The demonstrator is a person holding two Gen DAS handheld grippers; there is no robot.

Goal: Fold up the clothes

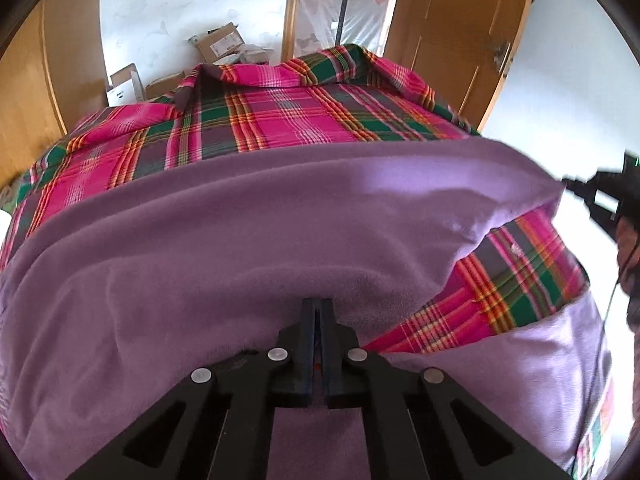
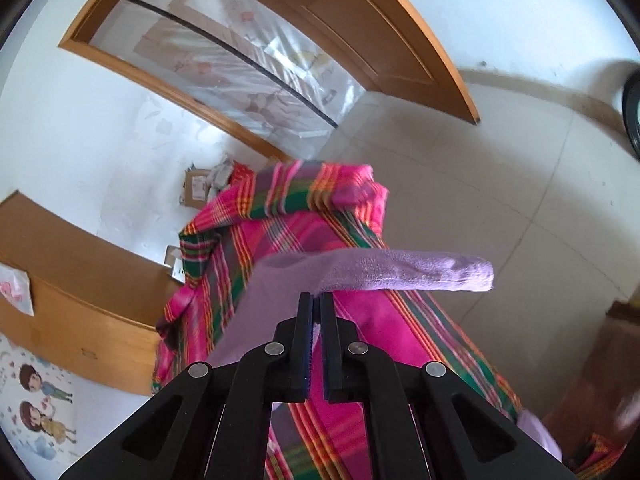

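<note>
Left wrist view, from the left edge: wooden panelling (image 1: 52, 80) at the upper left, then cardboard boxes (image 1: 218, 42) against a pale wall in the upper middle. Below them, a plaid cloth (image 1: 280, 116) in pink, green and orange, spread across the middle of the frame. In front of it, filling the lower half from left edge to right, a purple fleece garment (image 1: 248, 216), held up in a broad fold with the plaid showing beneath its lifted right corner. At bottom centre, the left gripper (image 1: 318, 304), fingers (image 1: 308, 320) pressed together and clamped on the fleece's near edge. Upper right: a brown door (image 1: 460, 32). At the far right edge, level with the garment's raised corner, the right gripper (image 1: 600, 192), seen only as a dark blurred shape.

Right wrist view, from the left: a wooden cabinet (image 2: 72, 280) at mid left, cartoon stickers on the wall at lower left, a plastic-covered doorway (image 2: 248, 64) at the upper left. In the centre, the plaid cloth (image 2: 288, 216) running away up the frame. Across it, a strip of the purple fleece garment (image 2: 400, 270), stretched toward the right with its loose end over the tiled floor (image 2: 500, 184). At bottom centre, the right gripper (image 2: 317, 298), fingers (image 2: 305, 320) nearly closed and pinching the fleece between them.
</note>
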